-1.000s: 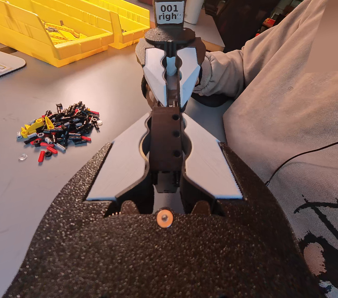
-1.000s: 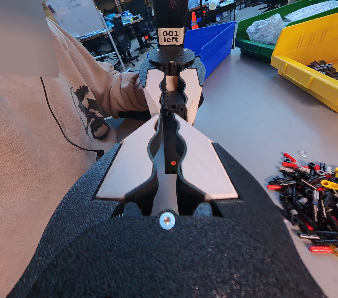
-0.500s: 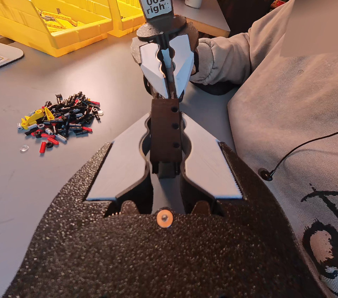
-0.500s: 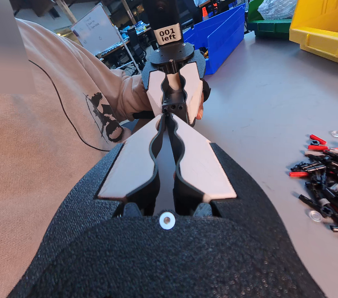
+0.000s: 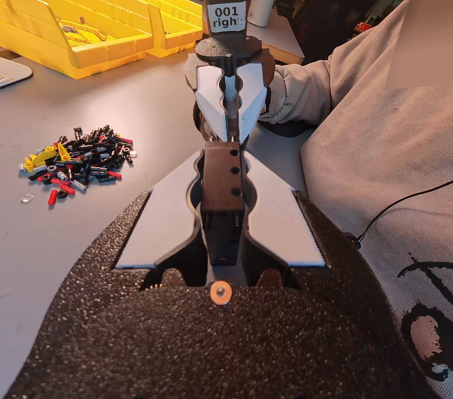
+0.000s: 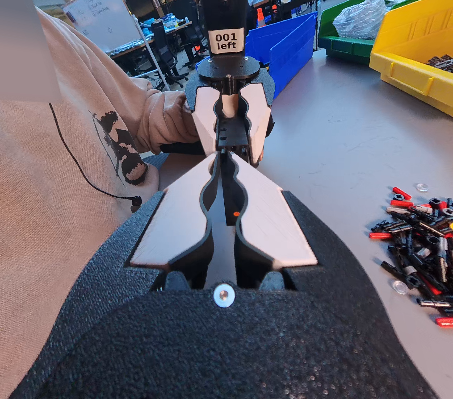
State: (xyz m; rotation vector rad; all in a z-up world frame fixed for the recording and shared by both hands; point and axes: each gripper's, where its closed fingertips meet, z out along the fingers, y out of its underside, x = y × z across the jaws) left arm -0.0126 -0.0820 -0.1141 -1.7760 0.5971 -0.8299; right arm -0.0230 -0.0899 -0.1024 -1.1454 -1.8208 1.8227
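— What's on your grey table [image 5: 152, 103]?
— Yellow bins [image 5: 81, 27], a heap of small pieces [image 5: 81, 161].
— And your grippers?
— Your left gripper [image 5: 222, 159] clamps the black block [image 5: 221, 181]; your right gripper [image 6: 221, 157] pinches its thin black bar [image 6: 229, 193], tip to tip.

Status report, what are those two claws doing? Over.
Left gripper shut on black block. Right gripper shut on thin black bar, end at the block. Parts pile aside.

We are looking at a grey table [image 5: 152, 103]. A pile of small black, red and yellow building pieces [image 5: 78, 161] is lying on it, with yellow bins [image 5: 103, 44] sitting behind. From the other side, blue [image 6: 289, 49] and green bins [image 6: 348, 44] are resting at its far edge.
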